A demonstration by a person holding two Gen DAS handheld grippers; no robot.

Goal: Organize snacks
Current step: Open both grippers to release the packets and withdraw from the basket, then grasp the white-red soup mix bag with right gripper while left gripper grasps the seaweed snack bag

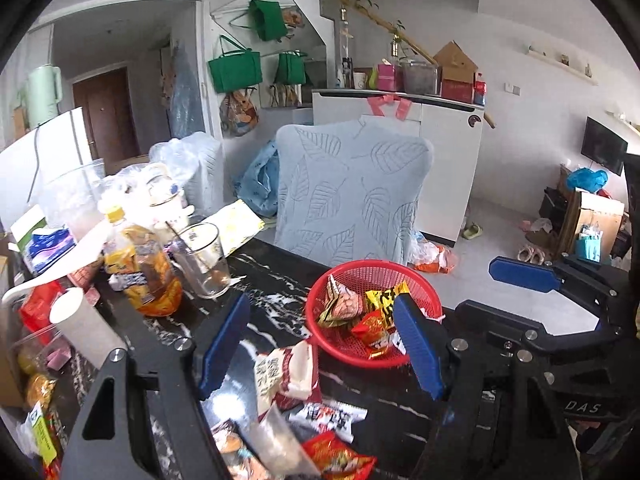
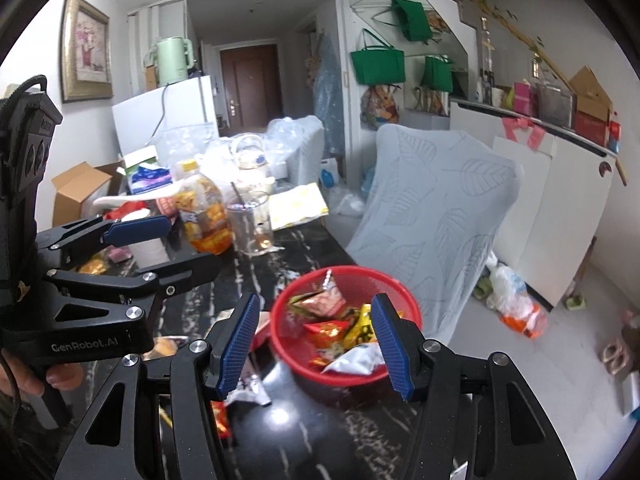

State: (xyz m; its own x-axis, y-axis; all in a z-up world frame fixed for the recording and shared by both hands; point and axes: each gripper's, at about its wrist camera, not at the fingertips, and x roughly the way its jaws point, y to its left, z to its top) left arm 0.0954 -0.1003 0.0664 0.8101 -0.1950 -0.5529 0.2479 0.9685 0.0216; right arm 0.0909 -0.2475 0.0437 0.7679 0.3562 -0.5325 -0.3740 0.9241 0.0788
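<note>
A red mesh basket (image 1: pixel 320 332) sits on the black marble table and holds several snack packets (image 1: pixel 370 326); it also shows in the right wrist view (image 2: pixel 288 344). My left gripper (image 1: pixel 320 344) is open and empty, above a white and red snack packet (image 1: pixel 288 372) lying beside the basket. More loose packets (image 1: pixel 336 454) lie near the table's front. My right gripper (image 2: pixel 316 348) is open and empty, hovering over the near part of the basket, above a white packet (image 2: pixel 356 360) in it. The right gripper also shows at the right in the left wrist view (image 1: pixel 520 276).
Table's left side is crowded: an orange drink bottle (image 1: pixel 140 268), a glass (image 1: pixel 202 260), a paper cup (image 1: pixel 86 326), plastic bags and boxes. A chair with a leaf-pattern cover (image 1: pixel 352 192) stands behind the table. The table edge runs just past the basket on the right.
</note>
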